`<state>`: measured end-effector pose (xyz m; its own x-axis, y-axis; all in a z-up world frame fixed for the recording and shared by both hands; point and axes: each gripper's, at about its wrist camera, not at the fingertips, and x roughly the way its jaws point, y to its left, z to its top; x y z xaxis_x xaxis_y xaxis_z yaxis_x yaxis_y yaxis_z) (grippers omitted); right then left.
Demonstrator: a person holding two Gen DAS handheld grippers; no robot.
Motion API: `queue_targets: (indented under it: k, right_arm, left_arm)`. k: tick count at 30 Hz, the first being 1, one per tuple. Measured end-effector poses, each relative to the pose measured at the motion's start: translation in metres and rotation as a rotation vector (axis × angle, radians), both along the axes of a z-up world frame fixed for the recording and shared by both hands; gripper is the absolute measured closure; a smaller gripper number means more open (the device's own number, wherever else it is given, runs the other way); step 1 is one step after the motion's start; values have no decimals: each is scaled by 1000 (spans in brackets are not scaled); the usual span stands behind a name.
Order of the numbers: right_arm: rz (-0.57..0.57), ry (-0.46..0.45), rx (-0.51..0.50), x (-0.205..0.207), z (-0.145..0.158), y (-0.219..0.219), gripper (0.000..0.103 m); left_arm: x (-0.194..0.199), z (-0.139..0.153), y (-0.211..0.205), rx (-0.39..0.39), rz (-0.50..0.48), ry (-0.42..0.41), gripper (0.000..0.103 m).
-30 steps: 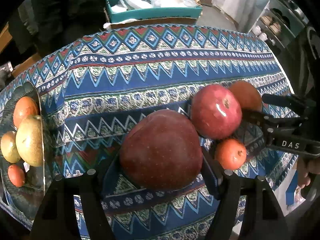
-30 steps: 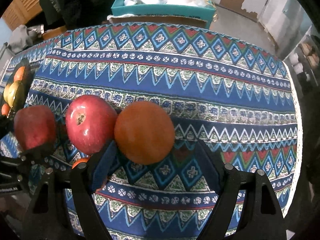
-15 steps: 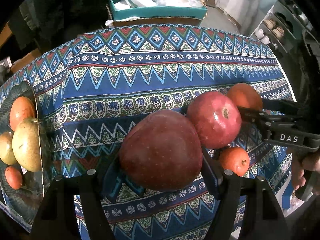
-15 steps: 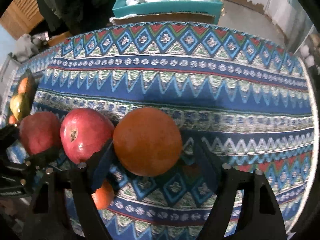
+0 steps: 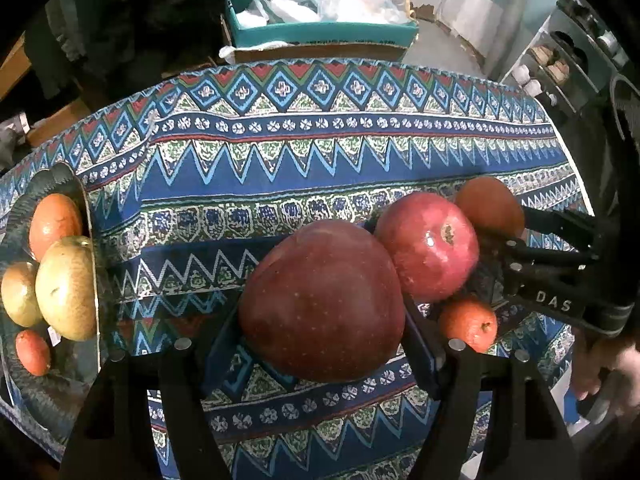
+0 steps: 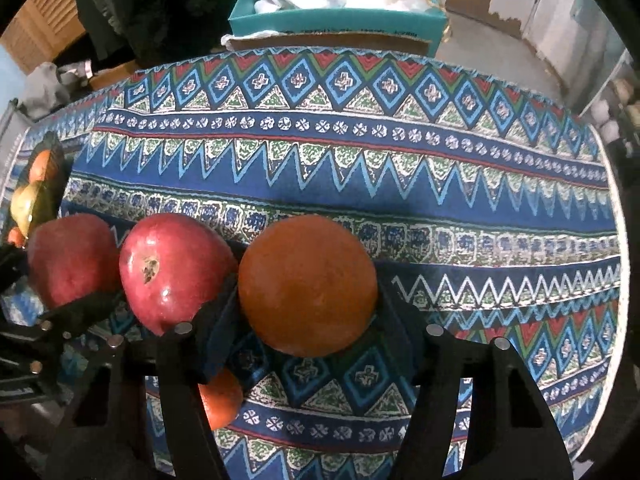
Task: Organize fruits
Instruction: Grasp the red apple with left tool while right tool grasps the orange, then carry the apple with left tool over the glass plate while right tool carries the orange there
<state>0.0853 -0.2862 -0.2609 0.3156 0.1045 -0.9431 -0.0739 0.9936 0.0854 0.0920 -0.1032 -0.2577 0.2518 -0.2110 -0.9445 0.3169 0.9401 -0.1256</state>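
Closing in over the last second, the right gripper's (image 6: 308,320) jaws now press both flanks of the orange (image 6: 307,284). Left to right: the left gripper (image 5: 322,344) clamps the dark apple (image 5: 320,300), likely bound for the fruit dish (image 5: 60,400) beyond its left finger. Between the grippers lies the bright apple (image 5: 427,246), axis tipped, calyx up-right (the orange, nearly round, shows no readable axis).

Two wrist cameras, both steeply down and close over the tablecloth (image 5: 320,168)

Left view sits on the dark apple (image 5: 322,300); right view on the orange (image 6: 307,284) — both share the bright apple (image 5: 427,246), the tray (image 5: 80,188) at left and the teal box (image 6: 340,20) beyond.
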Motion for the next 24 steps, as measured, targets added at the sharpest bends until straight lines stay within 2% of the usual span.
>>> queue_targets:
  k: [11,24]
  right_arm:
    - [-53,-124,-109,-22,37,11,38]
    - [-73,-220,-132,-48,89,10,38]
  left_arm:
    - [-11,31,7,-7,19,-76,28]
    - [-25,75,18,-12,36,-191,28]
